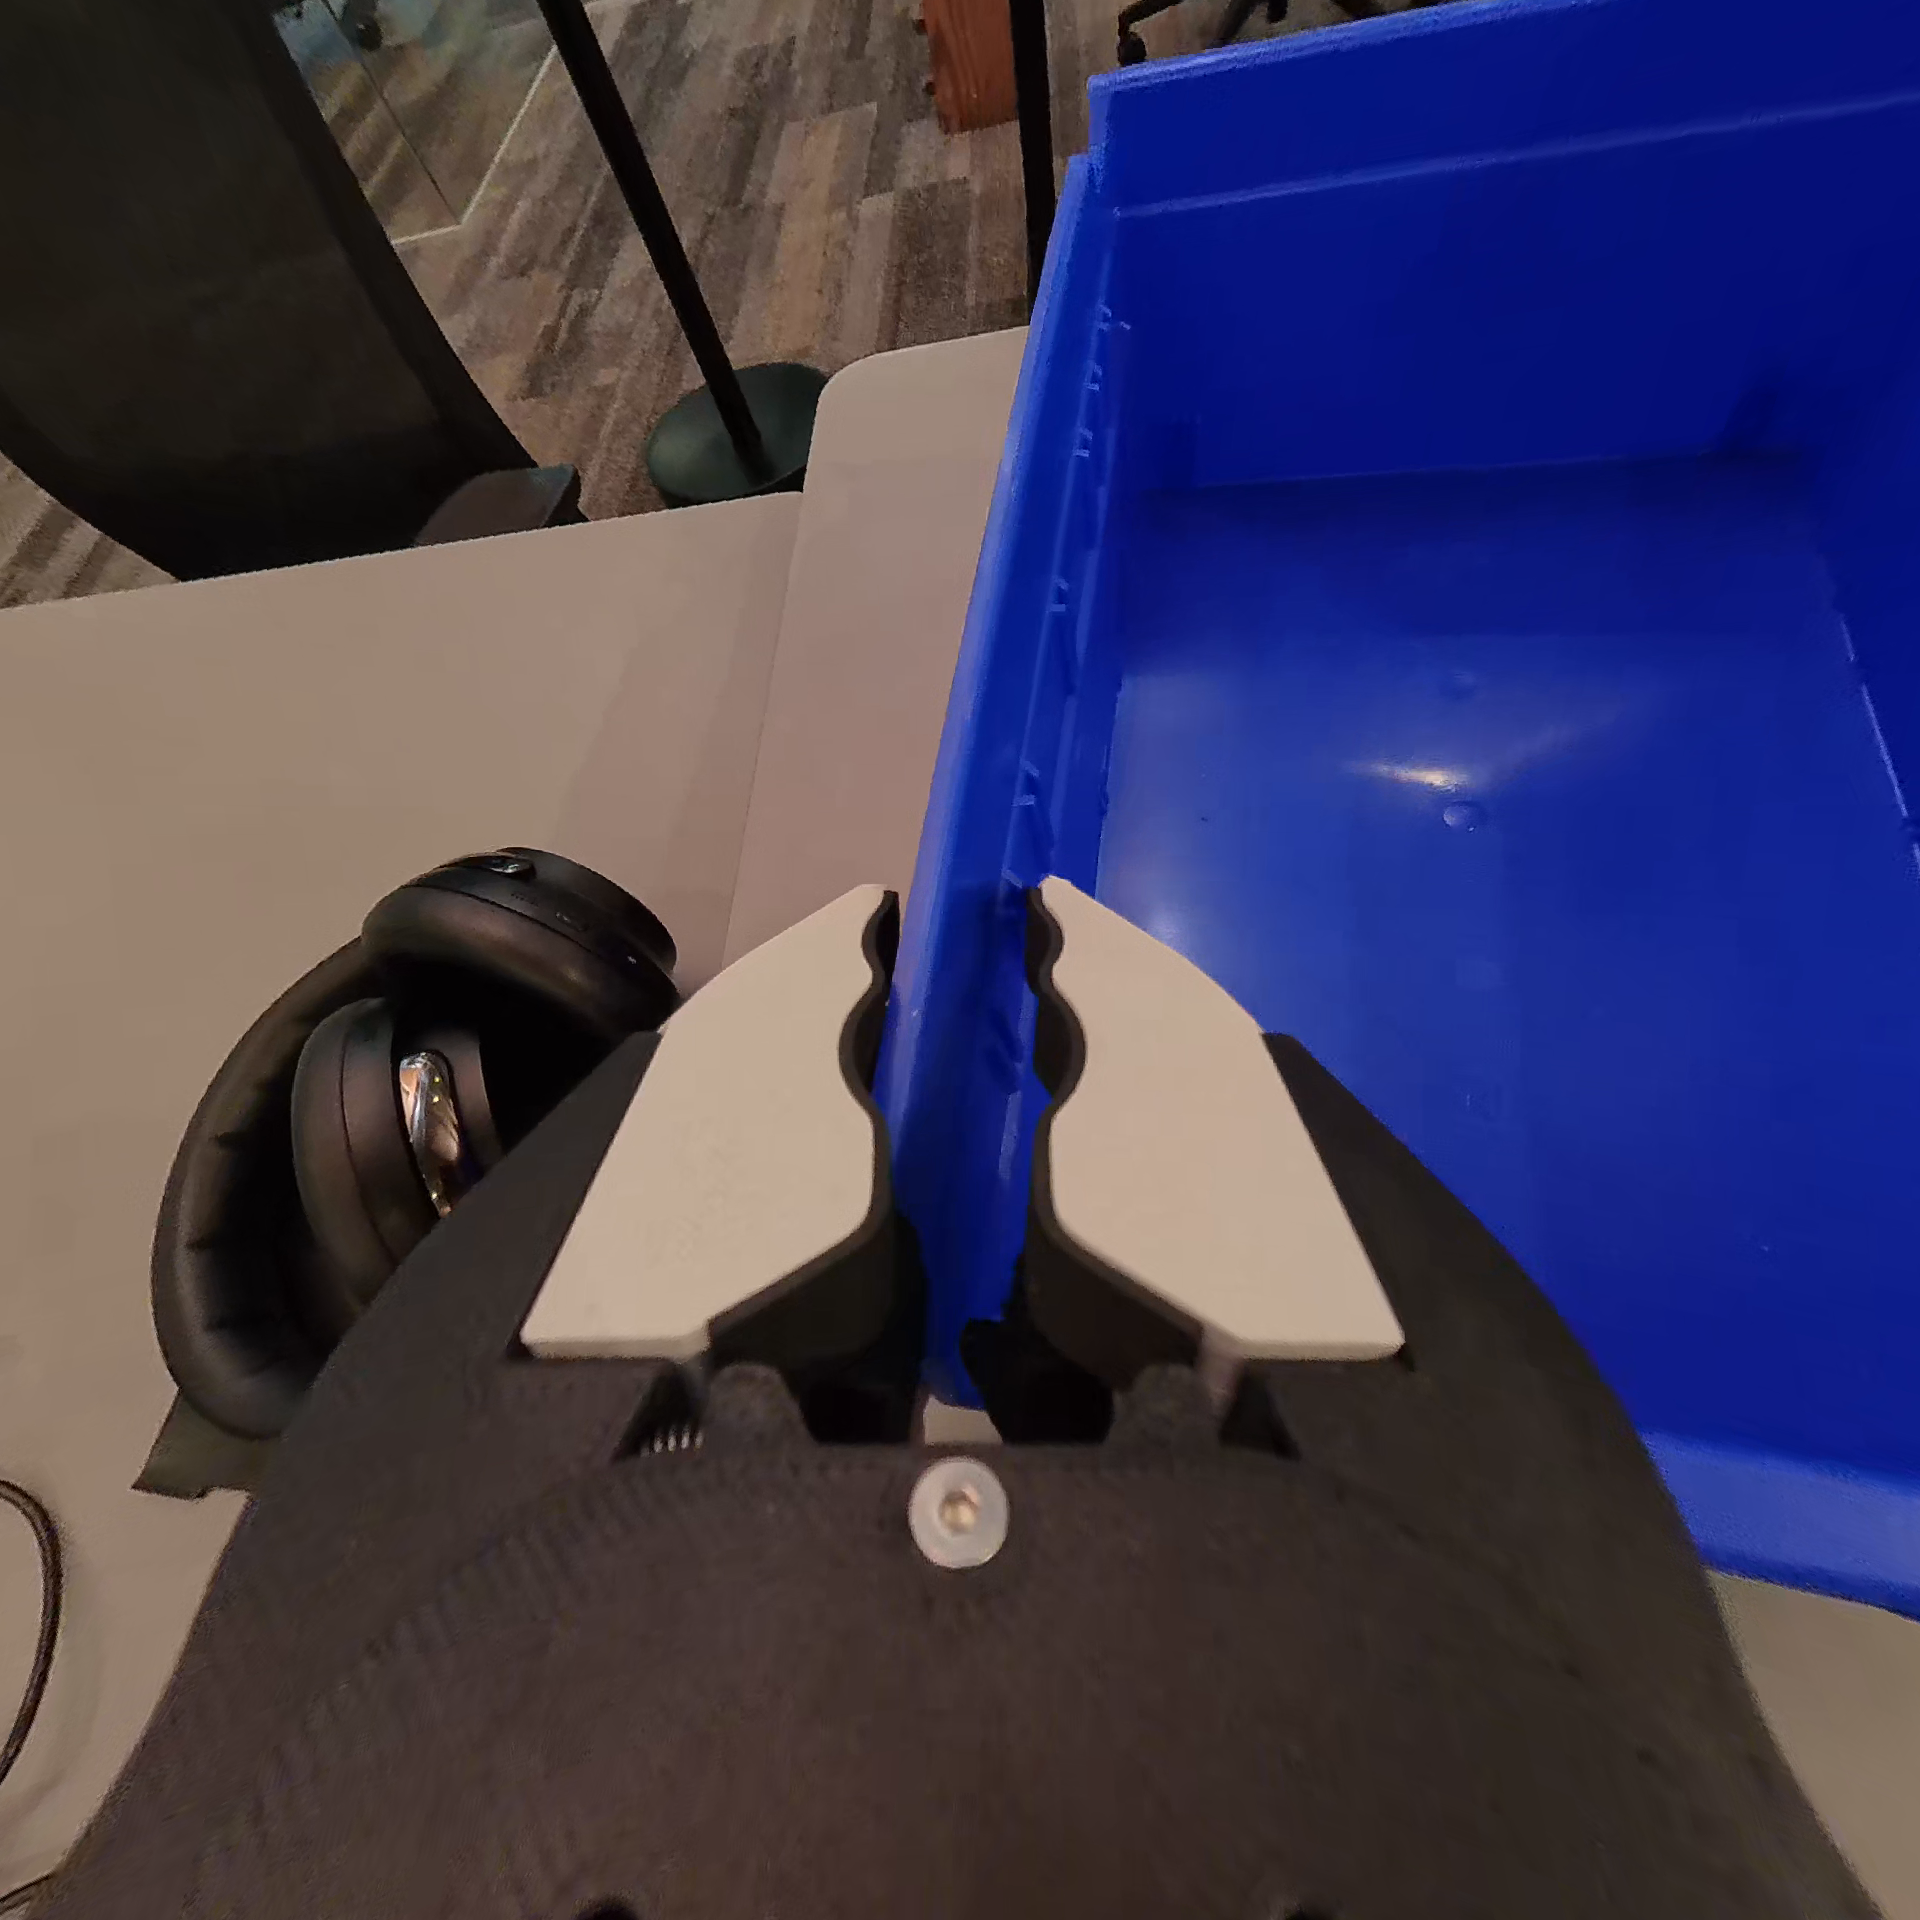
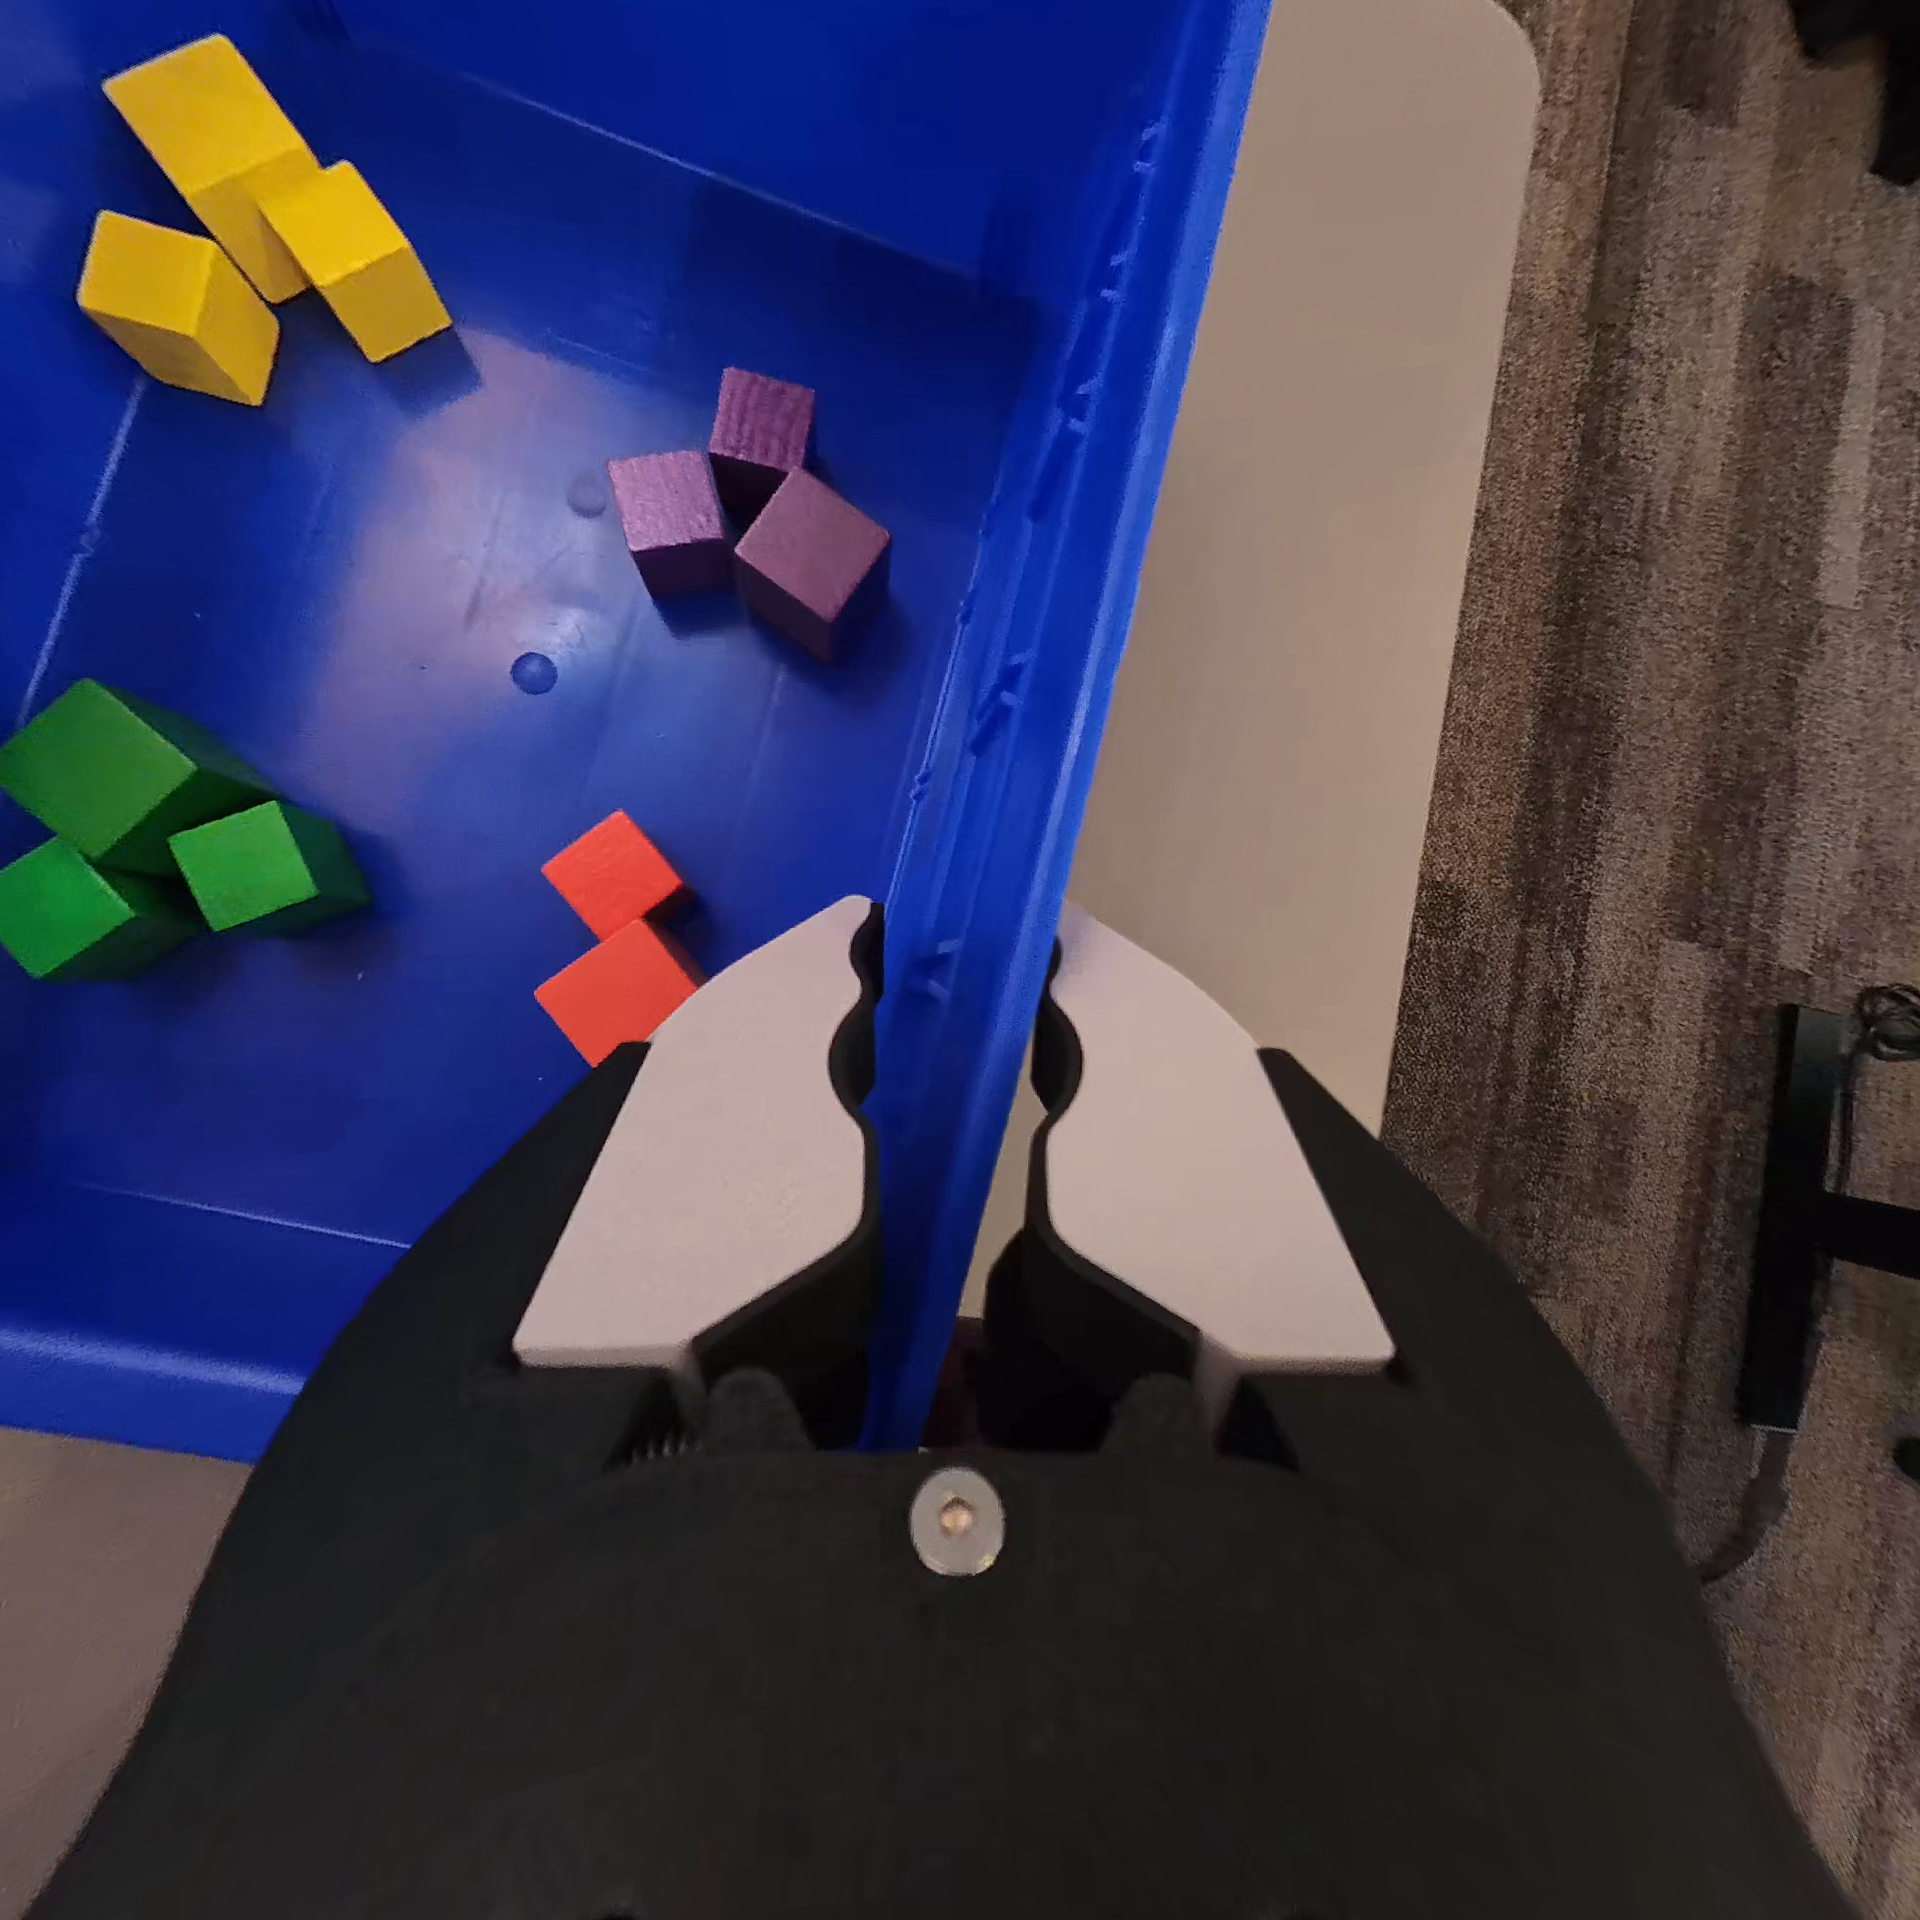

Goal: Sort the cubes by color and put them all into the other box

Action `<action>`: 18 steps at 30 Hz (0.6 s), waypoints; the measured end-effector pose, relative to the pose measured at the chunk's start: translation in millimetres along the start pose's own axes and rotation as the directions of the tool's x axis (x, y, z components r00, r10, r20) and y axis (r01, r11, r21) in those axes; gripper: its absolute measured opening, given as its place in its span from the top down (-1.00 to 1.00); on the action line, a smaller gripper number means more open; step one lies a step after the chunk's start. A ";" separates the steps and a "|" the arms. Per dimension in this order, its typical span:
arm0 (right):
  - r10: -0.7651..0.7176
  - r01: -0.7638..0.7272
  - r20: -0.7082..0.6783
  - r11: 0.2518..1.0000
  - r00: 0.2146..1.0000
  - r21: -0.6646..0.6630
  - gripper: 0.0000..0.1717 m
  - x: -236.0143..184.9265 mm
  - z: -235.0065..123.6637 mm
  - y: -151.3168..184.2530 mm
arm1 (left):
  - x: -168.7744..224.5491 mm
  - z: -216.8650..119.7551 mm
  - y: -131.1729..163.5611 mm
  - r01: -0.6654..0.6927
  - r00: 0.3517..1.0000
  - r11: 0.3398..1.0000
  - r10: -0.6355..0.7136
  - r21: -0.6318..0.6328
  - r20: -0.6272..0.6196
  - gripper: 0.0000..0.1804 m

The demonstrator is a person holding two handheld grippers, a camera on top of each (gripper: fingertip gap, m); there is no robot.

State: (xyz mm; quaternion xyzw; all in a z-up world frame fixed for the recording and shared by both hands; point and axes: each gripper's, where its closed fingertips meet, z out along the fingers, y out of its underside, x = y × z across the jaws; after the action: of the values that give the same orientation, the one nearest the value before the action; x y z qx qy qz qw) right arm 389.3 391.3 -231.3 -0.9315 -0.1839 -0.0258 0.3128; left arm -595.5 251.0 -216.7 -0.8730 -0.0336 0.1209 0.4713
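My left gripper (image 1: 961, 920) is shut on the left wall (image 1: 1049, 623) of a blue box, one finger outside and one inside. The inside of this box shows no cubes in the left wrist view. My right gripper (image 2: 961, 925) is shut on the right wall (image 2: 1060, 499) of a blue box that holds cubes grouped by colour. Three yellow cubes (image 2: 239, 208) lie at the far left and three purple ones (image 2: 758, 509) near the right wall. Three green ones (image 2: 145, 831) lie at the left. Two red ones (image 2: 618, 935) lie just left of my finger.
The boxes stand on a pale table (image 1: 416, 727). Black headphones (image 1: 416, 1091) lie on it left of my left gripper. A black pole with a round base (image 1: 727, 436) stands on the floor beyond. The table's right edge (image 2: 1455, 520) borders grey carpet (image 2: 1662, 623).
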 end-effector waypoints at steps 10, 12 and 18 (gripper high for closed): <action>0.073 -0.073 0.120 0.997 0.990 -0.002 0.83 -10.2 2.1 3.1 | 5.5 3.7 -5.3 -0.024 0.998 0.996 0.029 0.083 -0.060 0.79; 0.071 -0.072 0.128 0.997 0.989 0.001 0.84 -10.4 2.3 2.7 | 7.2 6.0 -6.7 -0.019 0.997 0.997 0.025 0.079 -0.067 0.80; 0.110 -0.113 0.138 0.993 0.984 0.015 0.86 -9.8 2.5 2.5 | 7.4 11.0 -9.5 0.047 0.991 0.996 -0.037 0.074 -0.127 0.86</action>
State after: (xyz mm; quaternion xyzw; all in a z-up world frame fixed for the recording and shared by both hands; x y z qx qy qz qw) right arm 380.9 387.7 -236.3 -0.9363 -0.1527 0.0580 0.3109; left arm -590.5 266.5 -215.9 -0.8591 -0.0176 0.0569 0.5084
